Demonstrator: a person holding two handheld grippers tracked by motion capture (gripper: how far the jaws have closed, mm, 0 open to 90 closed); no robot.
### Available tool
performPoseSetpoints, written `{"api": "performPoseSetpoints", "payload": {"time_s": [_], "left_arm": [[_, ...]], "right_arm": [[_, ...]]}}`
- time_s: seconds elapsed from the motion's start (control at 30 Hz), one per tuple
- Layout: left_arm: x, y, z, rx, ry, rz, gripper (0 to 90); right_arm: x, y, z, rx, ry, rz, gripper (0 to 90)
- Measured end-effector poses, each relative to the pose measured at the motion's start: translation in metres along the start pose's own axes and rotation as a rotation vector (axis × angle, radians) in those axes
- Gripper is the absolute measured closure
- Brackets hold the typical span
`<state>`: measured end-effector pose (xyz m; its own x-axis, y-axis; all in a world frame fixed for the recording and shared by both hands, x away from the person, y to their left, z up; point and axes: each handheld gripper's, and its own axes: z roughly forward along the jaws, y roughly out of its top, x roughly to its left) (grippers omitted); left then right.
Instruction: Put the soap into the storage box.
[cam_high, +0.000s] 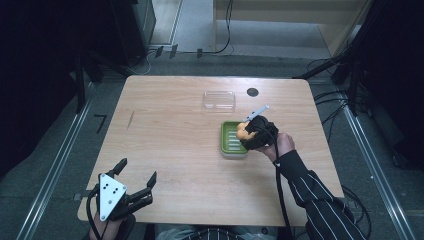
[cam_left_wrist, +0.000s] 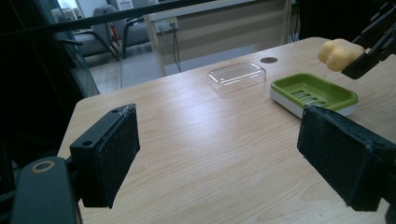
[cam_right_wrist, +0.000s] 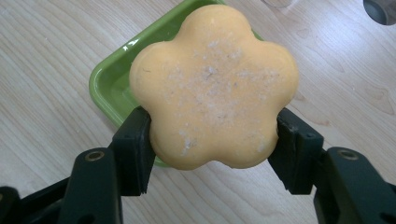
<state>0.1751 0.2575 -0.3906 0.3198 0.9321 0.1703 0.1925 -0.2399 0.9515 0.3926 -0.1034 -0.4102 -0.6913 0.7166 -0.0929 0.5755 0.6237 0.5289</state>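
Note:
A yellow-orange flower-shaped soap (cam_right_wrist: 215, 84) is clamped between the pads of my right gripper (cam_right_wrist: 212, 140), which is shut on it. It hangs just above the green soap dish (cam_high: 231, 141) at the table's middle right; the soap (cam_high: 242, 133) sits over the dish's right part. From the left gripper view the soap (cam_left_wrist: 338, 53) floats above the dish (cam_left_wrist: 312, 93). My left gripper (cam_high: 136, 173) rests near the table's front left corner, open, with nothing between its jaws (cam_left_wrist: 219, 158).
A clear plastic lid (cam_high: 219, 100) lies beyond the dish toward the far edge, with a round cable hole (cam_high: 252, 92) to its right. The wooden table (cam_high: 165, 135) has bare room across its left half. Cables run on the floor around it.

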Motion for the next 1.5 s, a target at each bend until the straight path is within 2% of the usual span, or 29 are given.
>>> {"api": "performPoseSetpoints", "payload": {"time_s": [0.5, 1.17, 1.5], "left_arm": [[0.0, 0.0, -0.001, 0.002, 0.005, 0.004, 13.5], [0.0, 0.0, -0.001, -0.001, 0.005, 0.0, 13.5], [0.001, 0.0, -0.002, -0.002, 0.006, -0.004, 13.5]], "right_arm": [[0.002, 0.013, 0.012, 0.02, 0.02, -0.022, 40.1], [0.005, 0.03, 0.031, 0.099, 0.043, -0.032, 40.1], [0.007, 0.033, 0.042, 0.134, 0.046, -0.052, 40.0]]}}
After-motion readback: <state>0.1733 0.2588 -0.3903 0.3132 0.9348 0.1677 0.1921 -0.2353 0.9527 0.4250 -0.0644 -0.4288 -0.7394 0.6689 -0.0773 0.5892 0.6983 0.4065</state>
